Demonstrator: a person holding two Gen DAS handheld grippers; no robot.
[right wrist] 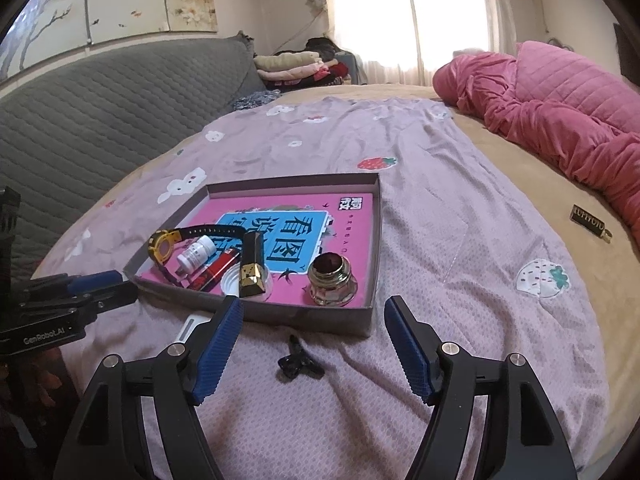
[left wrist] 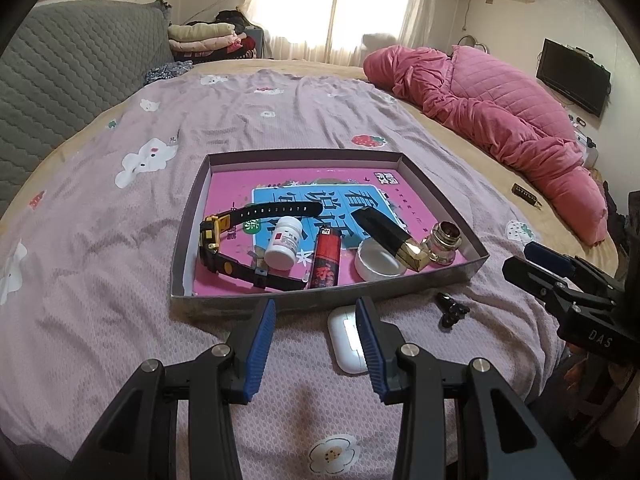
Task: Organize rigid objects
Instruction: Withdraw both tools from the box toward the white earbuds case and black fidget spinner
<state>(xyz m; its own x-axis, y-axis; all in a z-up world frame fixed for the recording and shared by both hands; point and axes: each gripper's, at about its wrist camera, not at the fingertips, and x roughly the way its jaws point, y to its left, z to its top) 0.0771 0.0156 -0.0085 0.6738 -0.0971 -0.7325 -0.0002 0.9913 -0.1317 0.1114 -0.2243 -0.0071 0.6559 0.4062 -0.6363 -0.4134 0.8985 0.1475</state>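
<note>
A shallow box (left wrist: pixel 192 220) (right wrist: pixel 374 240) with a pink printed bottom lies on the bed. In it are a black and gold watch (left wrist: pixel 218 236), a white pill bottle (left wrist: pixel 283 243), a red lighter (left wrist: pixel 327 258), a white lid (left wrist: pixel 376 262), a black and gold lipstick case (left wrist: pixel 390 238) and a glass ink jar (right wrist: pixel 330 280). A white earbud case (left wrist: pixel 344 336) and a small black clip (right wrist: pixel 298 362) lie on the sheet in front of the box. My left gripper (left wrist: pixel 316 308) is open, its right finger over the earbud case. My right gripper (right wrist: pixel 314 306) is open above the clip.
A lilac sheet (left wrist: pixel 100 240) covers the bed. A pink quilt (left wrist: pixel 500 108) lies at the right, with a small dark tag (right wrist: pixel 590 222) on the tan mattress near it. A grey padded headboard (right wrist: pixel 100 120) runs along the left. Folded clothes (left wrist: pixel 208 38) sit at the back.
</note>
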